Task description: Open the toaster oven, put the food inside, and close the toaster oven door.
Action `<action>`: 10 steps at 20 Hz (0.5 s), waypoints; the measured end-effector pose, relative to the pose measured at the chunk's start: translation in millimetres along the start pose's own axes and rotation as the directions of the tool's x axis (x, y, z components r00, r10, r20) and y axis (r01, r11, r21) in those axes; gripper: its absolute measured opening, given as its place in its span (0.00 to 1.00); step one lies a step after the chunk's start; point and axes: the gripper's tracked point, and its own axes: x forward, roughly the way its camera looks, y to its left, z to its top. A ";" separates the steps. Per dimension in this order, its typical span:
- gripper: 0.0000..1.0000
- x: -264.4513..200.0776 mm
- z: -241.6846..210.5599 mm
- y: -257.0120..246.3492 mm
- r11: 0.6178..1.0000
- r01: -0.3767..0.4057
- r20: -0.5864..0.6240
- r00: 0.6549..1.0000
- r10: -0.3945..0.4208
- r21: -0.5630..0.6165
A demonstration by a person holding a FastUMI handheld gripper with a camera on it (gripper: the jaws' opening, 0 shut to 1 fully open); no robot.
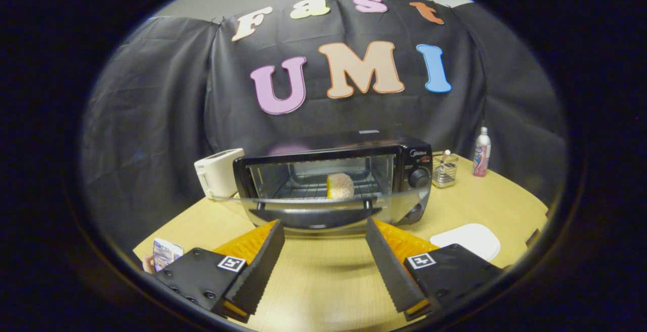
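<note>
Now the claw (pixel 323 241) hangs released, its 2 fingers spread wide and gripping nothing, low over the bench (pixel 323 281). Dead ahead, just beyond the fingertips, lies the oven (pixel 333 183) door (pixel 323 205), dropped open and flat, its handle (pixel 316 216) running crosswise to the fingers, so both tips sit just beneath it. The food (pixel 340 186) already rests on the rack inside. Judging by this, only lifting the door shut remains.

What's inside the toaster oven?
A round piece of food sits on the wire rack inside the toaster oven; its door hangs open. The back of the food is hidden. The hand-held gripper is open, in front of the door.
</note>
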 end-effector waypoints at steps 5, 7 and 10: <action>0.99 48.5 -12.3 3.5 0.999 0.014 -0.062 0.998 -0.017 -0.052; 0.99 58.7 -7.8 6.4 0.999 0.011 -0.055 0.998 -0.013 -0.042; 1.00 67.3 -1.0 6.3 0.999 0.020 -0.045 0.999 -0.021 -0.025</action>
